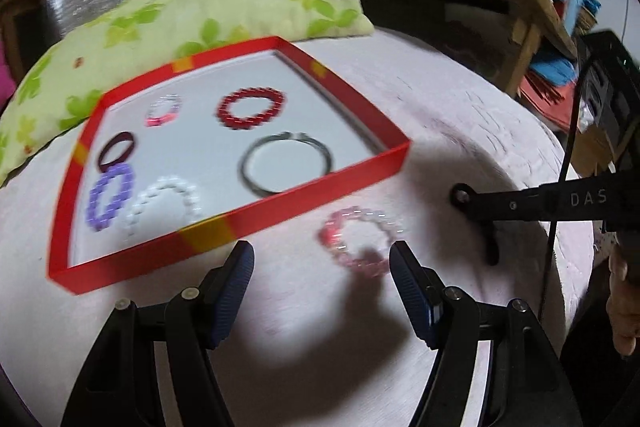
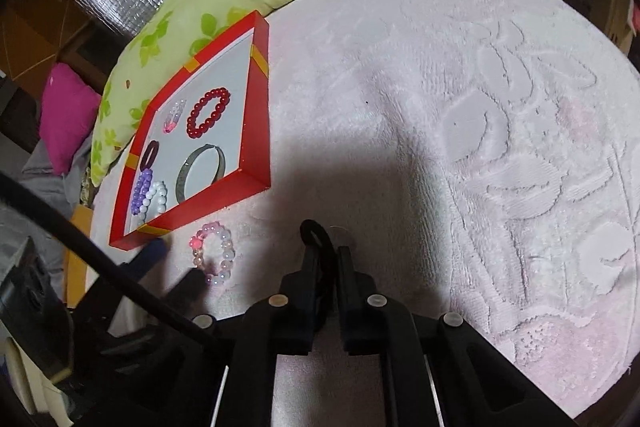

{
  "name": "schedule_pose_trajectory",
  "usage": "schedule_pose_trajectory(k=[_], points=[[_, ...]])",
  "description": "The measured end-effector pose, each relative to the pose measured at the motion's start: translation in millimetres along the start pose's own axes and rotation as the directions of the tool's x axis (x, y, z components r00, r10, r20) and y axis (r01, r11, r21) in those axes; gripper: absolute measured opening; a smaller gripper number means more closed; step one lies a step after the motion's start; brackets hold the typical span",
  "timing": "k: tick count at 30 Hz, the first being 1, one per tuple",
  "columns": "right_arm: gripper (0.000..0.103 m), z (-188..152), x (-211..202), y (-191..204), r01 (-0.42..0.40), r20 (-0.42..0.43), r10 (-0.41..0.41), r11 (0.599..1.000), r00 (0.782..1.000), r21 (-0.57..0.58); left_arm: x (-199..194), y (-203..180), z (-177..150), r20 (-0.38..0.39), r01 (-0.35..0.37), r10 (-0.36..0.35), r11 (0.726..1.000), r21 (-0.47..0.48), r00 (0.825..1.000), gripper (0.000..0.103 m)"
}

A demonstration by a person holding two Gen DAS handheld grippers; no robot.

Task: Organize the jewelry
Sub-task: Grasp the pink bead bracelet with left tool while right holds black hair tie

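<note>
Left gripper (image 1: 322, 259) jaws wide, nothing between pads; pink bead bracelet (image 1: 360, 241) lies on pale pink mat (image 1: 460, 131) just beyond its right finger, outside red tray (image 1: 236, 223). Right gripper (image 2: 326, 247) jaws closed w/ nothing held, tips near mat.

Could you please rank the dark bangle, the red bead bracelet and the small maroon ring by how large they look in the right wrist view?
1. Dark bangle, largest.
2. Red bead bracelet.
3. Maroon ring, smallest.
All lie in the red tray, at broadly similar distance, so this order seems reliable.
</note>
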State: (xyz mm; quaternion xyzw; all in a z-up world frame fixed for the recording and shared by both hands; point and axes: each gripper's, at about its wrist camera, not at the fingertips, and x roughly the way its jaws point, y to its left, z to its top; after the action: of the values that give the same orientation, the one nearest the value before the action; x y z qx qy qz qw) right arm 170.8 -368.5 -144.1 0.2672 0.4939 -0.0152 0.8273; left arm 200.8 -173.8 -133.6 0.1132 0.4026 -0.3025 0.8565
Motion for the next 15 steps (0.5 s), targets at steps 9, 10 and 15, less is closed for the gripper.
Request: schedule_pose_trajectory(k=[9, 10, 15], points=[[0.010, 1, 2, -3, -0.034, -0.016, 0.034, 0.999, 0.999, 0.026, 16, -18, 7, 0.007, -0.019, 0.018, 0.997, 0.078, 1.000, 0.071], [0.010, 1, 1, -5, -0.036, -0.017, 0.036, 0.999, 0.999, 0.027, 15, -17, 5, 0.009, -0.019, 0.018, 0.997, 0.081, 1.000, 0.070], [0.010, 1, 1, -4, -0.030, -0.016, 0.031, 0.999, 0.999, 0.026, 11, -18, 3, 0.018, 0.000, -0.002, 0.994, 0.108, 1.000, 0.038]])
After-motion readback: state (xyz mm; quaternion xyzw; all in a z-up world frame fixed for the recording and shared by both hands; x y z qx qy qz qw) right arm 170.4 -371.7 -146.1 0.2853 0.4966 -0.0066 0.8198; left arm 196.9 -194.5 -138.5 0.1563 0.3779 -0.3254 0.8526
